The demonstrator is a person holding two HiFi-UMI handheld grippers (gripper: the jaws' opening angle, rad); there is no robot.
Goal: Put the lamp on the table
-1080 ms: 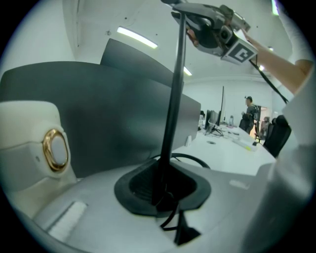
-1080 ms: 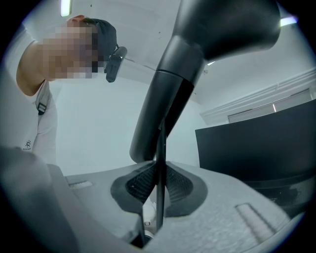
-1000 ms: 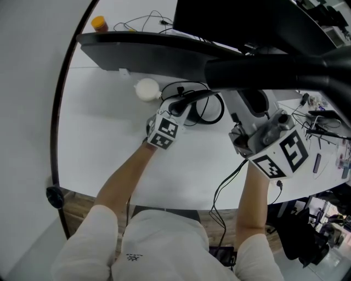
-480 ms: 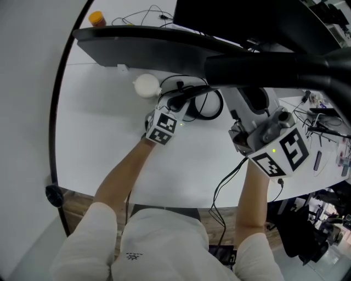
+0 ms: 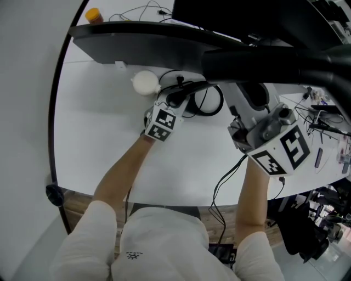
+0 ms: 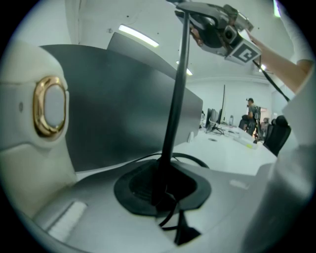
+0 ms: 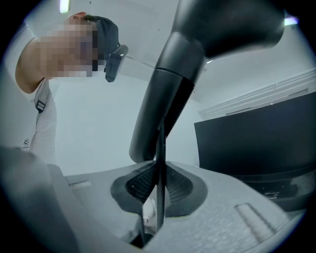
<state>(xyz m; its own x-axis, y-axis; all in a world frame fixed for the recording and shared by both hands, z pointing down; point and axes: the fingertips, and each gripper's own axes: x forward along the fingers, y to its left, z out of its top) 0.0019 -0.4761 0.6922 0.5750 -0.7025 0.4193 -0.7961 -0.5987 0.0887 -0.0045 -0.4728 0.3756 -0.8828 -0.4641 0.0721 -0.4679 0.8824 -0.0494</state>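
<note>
The lamp has a long dark head bar (image 5: 153,41) and a thin black pole (image 6: 174,99). My left gripper (image 5: 174,102) is shut on the lower pole, the rod pinched between its pads (image 6: 163,190). Higher up, my right gripper (image 5: 238,129) is shut on the same thin rod (image 7: 159,163), just under the thick dark arm (image 7: 168,94). From the left gripper view the right gripper (image 6: 222,32) shows at the pole's top. A white rounded part with a gold ring (image 6: 49,106) sits close at left. The white table (image 5: 104,142) lies below.
A black cable loop (image 5: 208,104) and a white round object (image 5: 145,82) lie on the table by the left gripper. A black monitor (image 5: 230,16) stands at the back, an orange-capped bottle (image 5: 93,15) far left. Cables and small items clutter the right edge (image 5: 323,126).
The left gripper and the lamp head have shifted slightly away and to the left. The right gripper has barely moved. Both grips are unchanged.
</note>
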